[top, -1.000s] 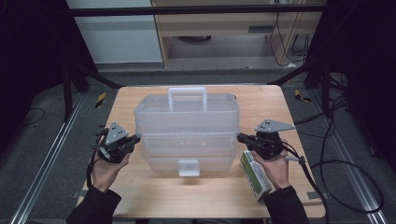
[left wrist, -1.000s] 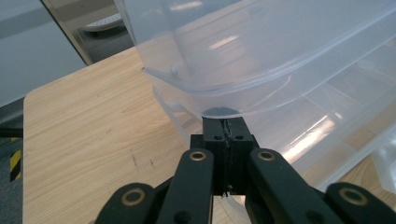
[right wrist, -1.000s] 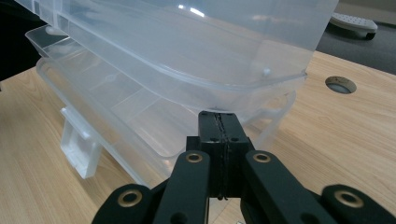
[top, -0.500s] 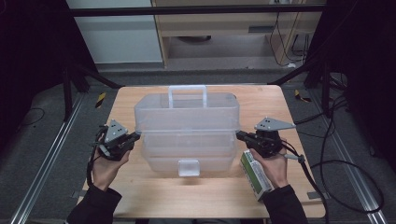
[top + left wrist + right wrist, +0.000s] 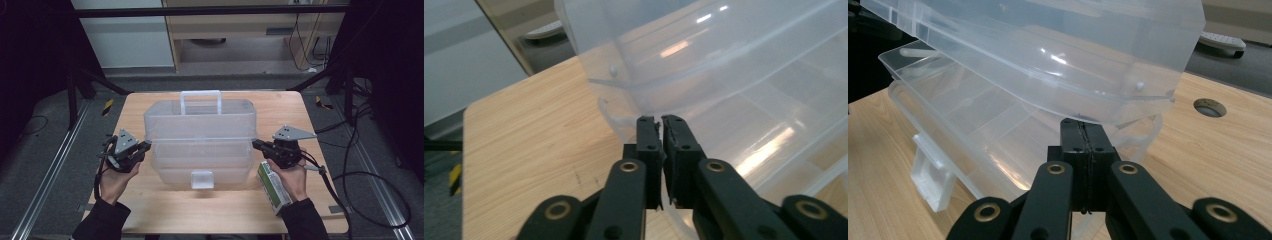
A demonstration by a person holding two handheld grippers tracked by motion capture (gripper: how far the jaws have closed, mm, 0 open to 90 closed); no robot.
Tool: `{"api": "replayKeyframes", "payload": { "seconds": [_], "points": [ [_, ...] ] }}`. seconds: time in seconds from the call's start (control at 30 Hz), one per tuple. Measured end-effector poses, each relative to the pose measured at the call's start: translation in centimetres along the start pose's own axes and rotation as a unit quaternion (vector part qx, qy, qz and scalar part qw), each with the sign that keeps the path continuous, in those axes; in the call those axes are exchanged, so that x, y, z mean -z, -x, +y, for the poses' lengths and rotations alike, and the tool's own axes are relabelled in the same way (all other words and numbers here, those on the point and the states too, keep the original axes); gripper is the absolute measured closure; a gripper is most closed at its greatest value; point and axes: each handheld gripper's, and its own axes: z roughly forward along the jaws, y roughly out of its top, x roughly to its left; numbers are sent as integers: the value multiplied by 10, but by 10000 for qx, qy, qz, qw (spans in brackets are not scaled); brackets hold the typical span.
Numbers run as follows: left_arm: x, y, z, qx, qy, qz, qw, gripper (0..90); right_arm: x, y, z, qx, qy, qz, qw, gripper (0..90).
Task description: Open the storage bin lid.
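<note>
High view: left gripper (image 5: 145, 145), jaws just parting a sliver, and right gripper (image 5: 256, 144), closed, touch the clear toolbox (image 5: 200, 135); any pinched rim stays indiscernible.

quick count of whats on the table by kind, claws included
clear plastic storage box: 1
green and white carton: 1
claws: 2, left claw and right claw
total: 4

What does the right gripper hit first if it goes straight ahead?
The clear box. The right gripper points its shut jaws at the box's end wall, tips just under the raised upper tier's edge. They look about to touch it, though the gap is hard to judge.
</note>
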Motion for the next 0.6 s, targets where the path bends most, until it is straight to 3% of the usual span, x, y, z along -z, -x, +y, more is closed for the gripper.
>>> {"api": "replayKeyframes", "payload": {
  "seconds": [0.33,0.6],
  "points": [
    [-3,0,0,-66,116,107,9999,694,0,0,0,8,0,4,10000,900],
    [-7,1,2,-33,175,181,9997,628,0,0,0,18,-6,5,10000,900]
  ]
}}
